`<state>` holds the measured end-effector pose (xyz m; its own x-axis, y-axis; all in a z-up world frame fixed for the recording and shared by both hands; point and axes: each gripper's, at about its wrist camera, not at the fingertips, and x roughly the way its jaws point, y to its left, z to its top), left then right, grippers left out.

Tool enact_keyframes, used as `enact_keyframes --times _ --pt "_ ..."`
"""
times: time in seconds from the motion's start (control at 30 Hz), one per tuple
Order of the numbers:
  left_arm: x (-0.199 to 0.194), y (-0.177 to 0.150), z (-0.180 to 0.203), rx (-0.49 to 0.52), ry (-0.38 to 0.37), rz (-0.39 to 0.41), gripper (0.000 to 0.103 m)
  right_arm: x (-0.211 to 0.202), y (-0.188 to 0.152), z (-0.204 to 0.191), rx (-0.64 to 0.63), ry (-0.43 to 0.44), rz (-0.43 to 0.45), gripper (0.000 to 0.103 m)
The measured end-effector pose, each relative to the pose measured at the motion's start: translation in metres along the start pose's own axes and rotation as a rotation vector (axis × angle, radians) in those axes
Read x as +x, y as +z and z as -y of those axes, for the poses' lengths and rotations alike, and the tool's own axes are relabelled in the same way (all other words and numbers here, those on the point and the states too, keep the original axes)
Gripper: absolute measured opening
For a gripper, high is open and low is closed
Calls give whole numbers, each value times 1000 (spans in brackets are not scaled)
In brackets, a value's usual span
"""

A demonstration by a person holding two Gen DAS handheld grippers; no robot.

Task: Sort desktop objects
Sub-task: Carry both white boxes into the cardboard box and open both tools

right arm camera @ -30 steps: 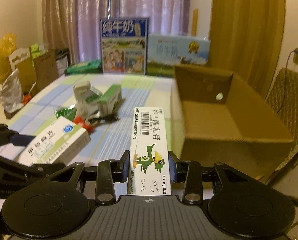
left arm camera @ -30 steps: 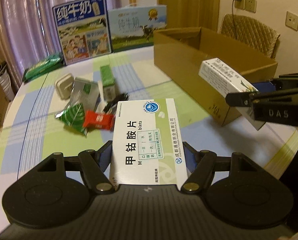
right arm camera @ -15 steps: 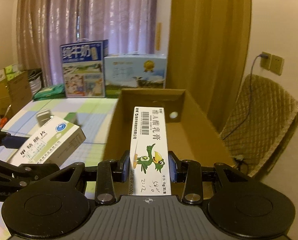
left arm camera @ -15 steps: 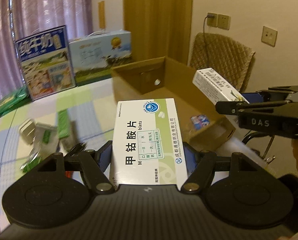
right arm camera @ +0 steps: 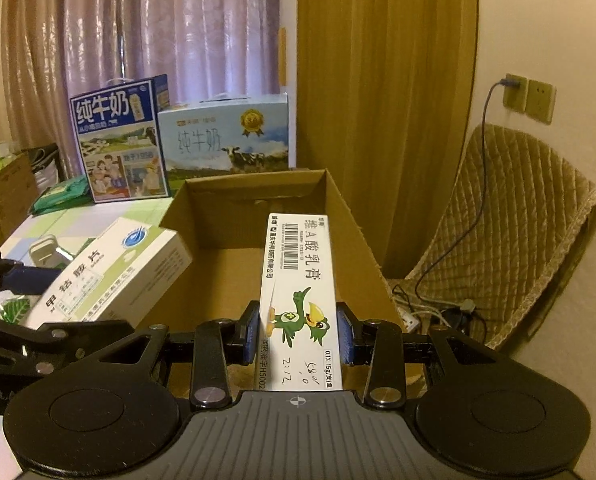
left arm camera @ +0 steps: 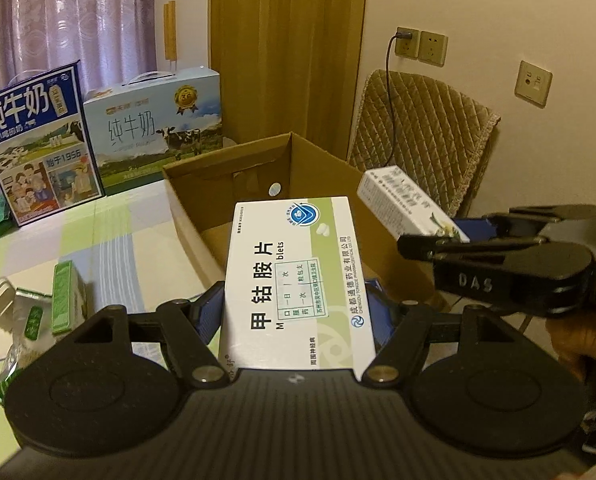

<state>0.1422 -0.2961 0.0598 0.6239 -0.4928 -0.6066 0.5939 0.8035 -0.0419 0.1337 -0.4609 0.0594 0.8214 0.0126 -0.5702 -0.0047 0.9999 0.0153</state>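
I am swinging both grippers away from the cluttered tablecloth, and now they are hanging over the open cardboard box (right arm camera: 234,216), so the drop is likely next. My left gripper (left arm camera: 294,312) is clamping the wide green-and-white tablet carton (left arm camera: 294,280); my right gripper (right arm camera: 298,338) is pinching the narrow ointment carton (right arm camera: 298,300) with the green bird. The box floor is looking bare where I can see it, though both cartons are hiding much of it.

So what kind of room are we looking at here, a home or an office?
Most likely a room in a home: long curtains over the window, a quilted cover on a chair by the wall, and gift cartons of milk standing on a table with a checked cloth.
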Motion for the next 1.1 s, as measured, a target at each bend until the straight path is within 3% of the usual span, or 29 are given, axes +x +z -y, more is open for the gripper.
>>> enact_keyframes --times 0.53,1.1 --pt "39 22 -1 -62 -1 -24 67 36 12 13 27 18 -38 35" --pt "46 22 -11 -103 29 -32 67 48 7 18 35 5 -73 35"
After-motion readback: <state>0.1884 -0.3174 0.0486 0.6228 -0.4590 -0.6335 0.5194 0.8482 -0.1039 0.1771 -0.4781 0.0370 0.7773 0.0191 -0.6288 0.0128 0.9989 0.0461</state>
